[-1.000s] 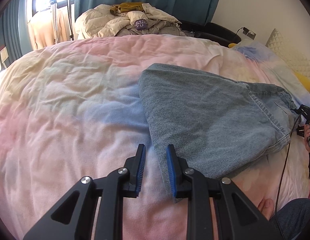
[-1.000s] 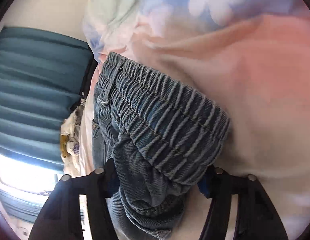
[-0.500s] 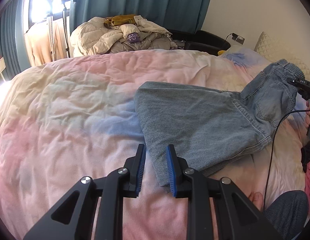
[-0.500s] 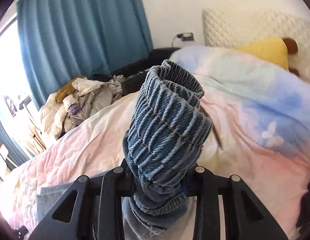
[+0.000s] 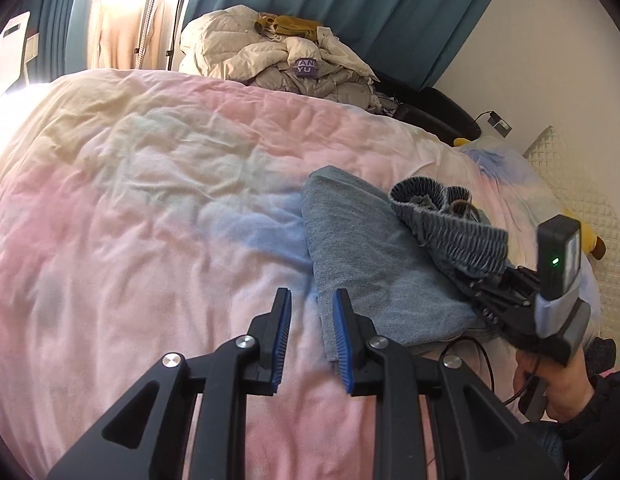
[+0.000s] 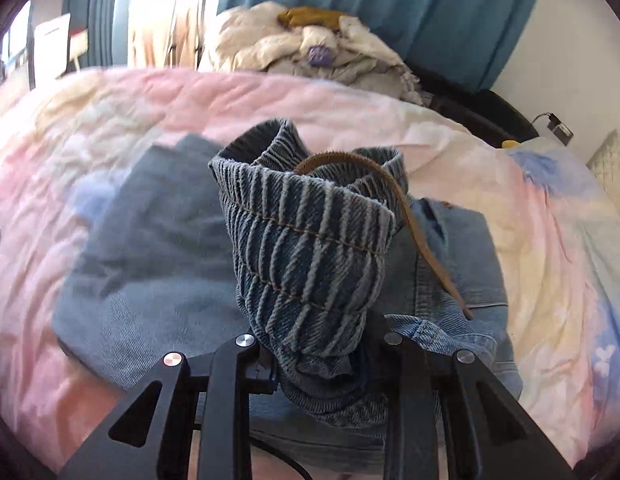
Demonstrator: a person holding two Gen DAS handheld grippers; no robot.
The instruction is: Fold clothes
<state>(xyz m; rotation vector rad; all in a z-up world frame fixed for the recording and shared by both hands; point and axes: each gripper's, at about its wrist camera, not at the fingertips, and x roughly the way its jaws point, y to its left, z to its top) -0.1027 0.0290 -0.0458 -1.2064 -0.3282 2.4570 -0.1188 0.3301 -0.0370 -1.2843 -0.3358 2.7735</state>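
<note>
Jeans [image 5: 374,264] lay on the bed [image 5: 149,208], half folded: the right gripper [image 6: 322,364] clamped their waistband [image 6: 305,240] above the legs; the left gripper [image 5: 310,340], narrowly open, held nothing beside the hem.

Left gripper [image 5: 307,312] fingers parted over pink duvet [image 5: 149,220], beside folded jeans [image 5: 374,264] bunched in right gripper [image 5: 482,292].

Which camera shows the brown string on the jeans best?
The right wrist view. The brown drawstring loops out of the bunched elastic waistband, held in the right claw, and trails down over the denim. The left wrist view shows only a small brown bit at the waistband opening.
</note>
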